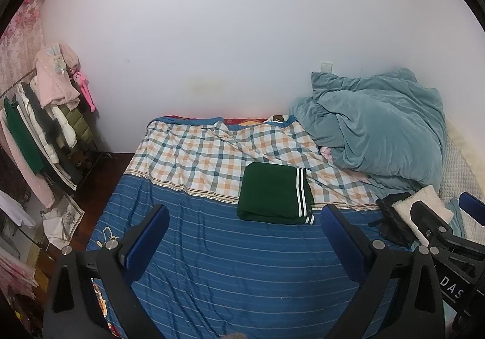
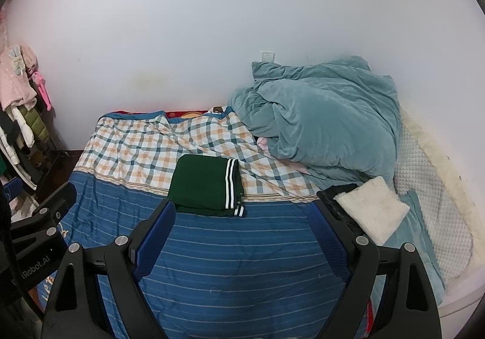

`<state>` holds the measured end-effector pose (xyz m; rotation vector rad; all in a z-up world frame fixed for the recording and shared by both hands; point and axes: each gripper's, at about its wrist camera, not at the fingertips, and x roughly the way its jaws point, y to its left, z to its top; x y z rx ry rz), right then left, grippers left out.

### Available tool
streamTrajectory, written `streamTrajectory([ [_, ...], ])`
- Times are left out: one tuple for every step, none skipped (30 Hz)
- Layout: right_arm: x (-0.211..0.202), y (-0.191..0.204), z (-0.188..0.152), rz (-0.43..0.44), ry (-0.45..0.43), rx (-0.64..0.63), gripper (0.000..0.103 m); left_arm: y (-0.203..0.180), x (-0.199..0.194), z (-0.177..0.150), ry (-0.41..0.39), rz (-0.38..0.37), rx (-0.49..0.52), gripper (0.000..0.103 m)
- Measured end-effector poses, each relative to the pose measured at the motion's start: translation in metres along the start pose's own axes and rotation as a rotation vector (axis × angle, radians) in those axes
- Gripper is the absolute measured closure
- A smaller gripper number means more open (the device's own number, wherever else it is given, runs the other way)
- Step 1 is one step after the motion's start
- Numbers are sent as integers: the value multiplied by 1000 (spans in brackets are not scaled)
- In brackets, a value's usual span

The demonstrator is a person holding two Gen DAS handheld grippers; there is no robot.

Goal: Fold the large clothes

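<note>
A dark green garment (image 1: 274, 192) with white stripes lies folded into a neat rectangle on the bed, where the checked part of the bedspread meets the blue striped part (image 1: 230, 254). It also shows in the right wrist view (image 2: 206, 186). My left gripper (image 1: 244, 217) is open and empty, held above the bed in front of the garment. My right gripper (image 2: 242, 214) is open and empty too, just in front of the garment. The right gripper also shows at the right edge of the left wrist view (image 1: 439, 208).
A rumpled teal duvet (image 2: 327, 123) is heaped at the back right of the bed. A cream fluffy folded item (image 2: 372, 210) and a black cloth (image 2: 336, 190) lie to the garment's right. A clothes rack (image 1: 45, 126) stands left of the bed.
</note>
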<state>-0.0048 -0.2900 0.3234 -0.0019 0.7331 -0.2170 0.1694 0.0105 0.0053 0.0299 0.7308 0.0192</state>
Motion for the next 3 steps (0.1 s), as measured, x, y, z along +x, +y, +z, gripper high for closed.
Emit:
streamTrajectory([
  [0, 1, 0, 1, 0, 0, 13, 0, 0, 1, -1, 0, 0, 1],
  [-1, 1, -1, 1, -1, 2, 13, 1, 0, 1, -2, 2, -2, 1],
  [0, 1, -1, 2, 0, 1, 13, 2, -1, 2, -3, 3, -3, 1],
])
